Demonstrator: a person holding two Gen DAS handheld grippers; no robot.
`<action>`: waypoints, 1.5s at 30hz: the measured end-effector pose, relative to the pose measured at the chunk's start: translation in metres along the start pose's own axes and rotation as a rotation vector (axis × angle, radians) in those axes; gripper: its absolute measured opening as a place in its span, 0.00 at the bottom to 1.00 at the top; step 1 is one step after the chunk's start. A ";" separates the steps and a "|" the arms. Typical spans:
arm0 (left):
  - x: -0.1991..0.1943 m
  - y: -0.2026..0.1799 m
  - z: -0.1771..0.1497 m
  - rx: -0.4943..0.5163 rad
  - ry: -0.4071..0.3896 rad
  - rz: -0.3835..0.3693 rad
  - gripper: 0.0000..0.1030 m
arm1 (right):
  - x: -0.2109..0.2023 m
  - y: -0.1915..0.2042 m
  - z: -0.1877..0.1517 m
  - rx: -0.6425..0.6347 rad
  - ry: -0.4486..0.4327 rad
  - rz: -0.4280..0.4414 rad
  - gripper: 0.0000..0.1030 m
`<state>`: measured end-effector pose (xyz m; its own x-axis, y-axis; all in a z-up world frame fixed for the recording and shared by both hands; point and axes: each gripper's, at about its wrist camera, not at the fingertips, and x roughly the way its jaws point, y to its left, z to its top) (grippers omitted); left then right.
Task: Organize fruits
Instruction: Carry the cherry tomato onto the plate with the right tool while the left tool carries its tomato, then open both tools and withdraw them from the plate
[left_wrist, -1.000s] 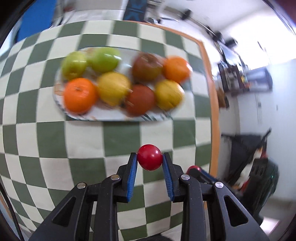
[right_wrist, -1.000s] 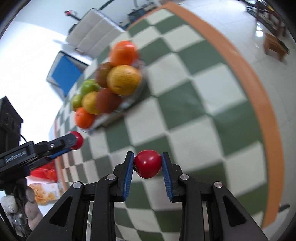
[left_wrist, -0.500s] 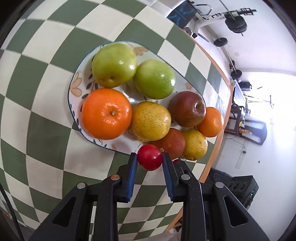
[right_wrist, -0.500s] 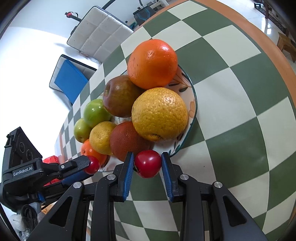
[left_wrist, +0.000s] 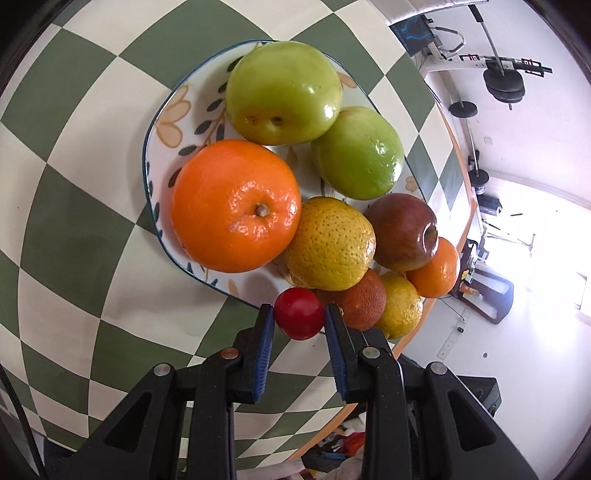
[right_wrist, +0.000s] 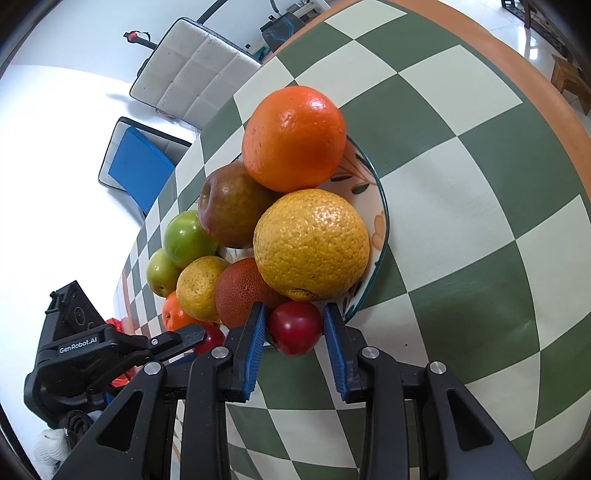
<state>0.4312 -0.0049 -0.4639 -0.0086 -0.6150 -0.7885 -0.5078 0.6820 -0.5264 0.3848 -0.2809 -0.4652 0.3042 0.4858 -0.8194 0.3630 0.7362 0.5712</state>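
A flower-patterned plate (left_wrist: 173, 118) on the green-and-cream checked table holds two green apples (left_wrist: 282, 92), oranges (left_wrist: 234, 205), yellow citrus (left_wrist: 330, 245), a dark red apple (left_wrist: 402, 232) and a brown fruit (left_wrist: 364, 299). My left gripper (left_wrist: 299, 314) is shut on a small red fruit (left_wrist: 298, 313) at the plate's near rim. From the other side, my right gripper (right_wrist: 294, 326) is shut on a second small red fruit (right_wrist: 294, 326) over the plate's (right_wrist: 378, 210) rim, beside a big yellow orange (right_wrist: 312, 243). The left gripper (right_wrist: 195, 338) shows there at lower left.
The table's orange edge (right_wrist: 546, 85) curves along the right. Beyond it stand a white padded chair (right_wrist: 192, 70) and a blue-seated chair (right_wrist: 138, 162). Gym equipment (left_wrist: 502, 77) sits past the table in the left wrist view. Bare checked cloth (right_wrist: 461, 221) lies right of the plate.
Both grippers have closed in on the plate, each still holding its red fruit. The fruits now fill more of each view, and each red fruit sits at the plate's rim.
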 end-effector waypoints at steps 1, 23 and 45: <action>-0.001 0.001 0.000 0.000 0.001 0.001 0.26 | 0.000 0.000 0.000 0.004 -0.001 0.003 0.39; -0.048 -0.059 -0.058 0.575 -0.326 0.588 0.90 | -0.070 0.058 -0.021 -0.407 -0.126 -0.458 0.94; -0.147 -0.072 -0.176 0.683 -0.577 0.537 0.96 | -0.199 0.111 -0.093 -0.486 -0.293 -0.432 0.96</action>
<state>0.3179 -0.0337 -0.2543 0.4154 -0.0040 -0.9096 0.0380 0.9992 0.0130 0.2826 -0.2515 -0.2431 0.4711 0.0066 -0.8821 0.0917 0.9942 0.0564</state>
